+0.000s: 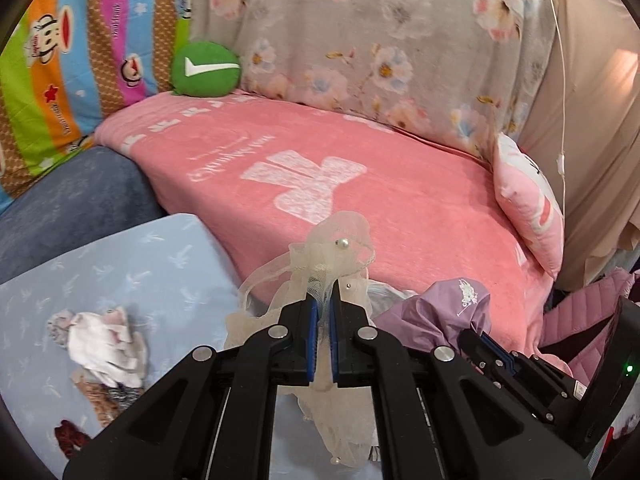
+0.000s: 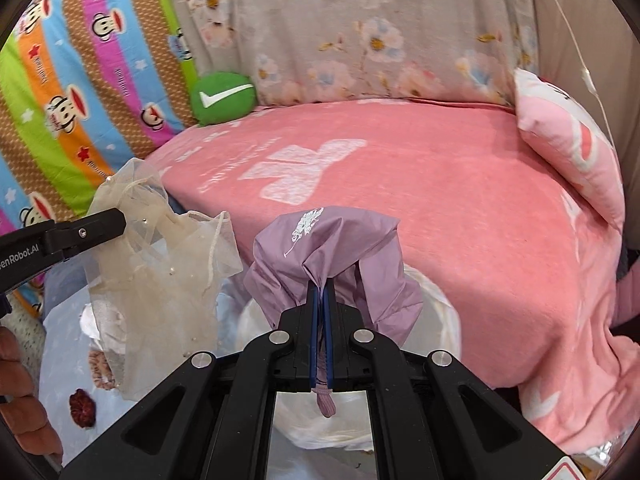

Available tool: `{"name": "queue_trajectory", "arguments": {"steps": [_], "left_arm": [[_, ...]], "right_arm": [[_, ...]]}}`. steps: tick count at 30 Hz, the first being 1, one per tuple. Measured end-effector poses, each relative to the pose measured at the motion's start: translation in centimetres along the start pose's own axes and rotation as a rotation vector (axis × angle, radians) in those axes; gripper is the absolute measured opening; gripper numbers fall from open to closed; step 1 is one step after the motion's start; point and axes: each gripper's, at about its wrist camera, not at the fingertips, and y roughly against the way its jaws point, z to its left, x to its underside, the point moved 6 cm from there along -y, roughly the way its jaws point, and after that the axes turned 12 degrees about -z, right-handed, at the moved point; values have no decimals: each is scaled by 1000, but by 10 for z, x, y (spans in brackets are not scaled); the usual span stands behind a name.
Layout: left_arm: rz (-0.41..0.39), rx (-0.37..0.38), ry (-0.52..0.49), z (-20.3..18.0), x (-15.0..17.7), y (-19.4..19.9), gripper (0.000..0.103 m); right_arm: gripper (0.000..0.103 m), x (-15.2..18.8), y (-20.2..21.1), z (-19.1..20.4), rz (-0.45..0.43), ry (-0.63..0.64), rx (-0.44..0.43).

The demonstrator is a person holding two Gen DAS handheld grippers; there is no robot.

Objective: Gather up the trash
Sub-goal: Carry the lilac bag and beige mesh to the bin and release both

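My left gripper (image 1: 323,300) is shut on a cream mesh pouch (image 1: 332,252) with pearl beads and holds it up over the bed edge; the pouch also shows in the right wrist view (image 2: 160,248), hanging from the left gripper's finger (image 2: 96,228). My right gripper (image 2: 322,292) is shut on a crumpled purple fabric bag (image 2: 328,240), held above a bin lined with a white plastic bag (image 2: 436,312). The purple bag also shows in the left wrist view (image 1: 444,308). A crumpled white tissue (image 1: 108,340) and a dark red scrap (image 2: 82,402) lie on the light blue sheet (image 1: 120,272).
A pink blanket (image 2: 440,200) covers the bed ahead. A green round cushion (image 2: 222,98), a striped cartoon quilt (image 2: 80,80), a floral grey quilt (image 2: 360,32) and a pink pillow (image 2: 568,136) surround it. A white cable (image 1: 560,120) hangs at the right.
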Motion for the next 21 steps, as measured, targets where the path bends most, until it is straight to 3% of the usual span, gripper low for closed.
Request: {"name": "queue_trajectory", "arguments": {"steps": [7, 8, 10, 11, 12, 16, 18, 21], "left_arm": [[51, 47, -30, -29, 17, -20, 8], [59, 45, -30, -31, 19, -23, 16], [63, 27, -26, -29, 21, -25, 44], [49, 14, -25, -29, 20, -26, 62], [27, 2, -29, -28, 18, -24, 69], [2, -29, -60, -26, 15, -22, 74], [2, -38, -59, -23, 15, -23, 74], [3, -47, -50, -17, 16, -23, 74]], "right_arm": [[3, 9, -12, -21, 26, -25, 24], [4, 10, -13, -22, 28, -26, 23], [7, 12, -15, -22, 32, -29, 21], [8, 13, -15, -22, 31, -30, 23], [8, 14, -15, -22, 28, -30, 23], [9, 14, -17, -20, 30, -32, 19], [18, 13, -16, -18, 24, -30, 19], [21, 13, -15, -13, 19, -22, 17]]}}
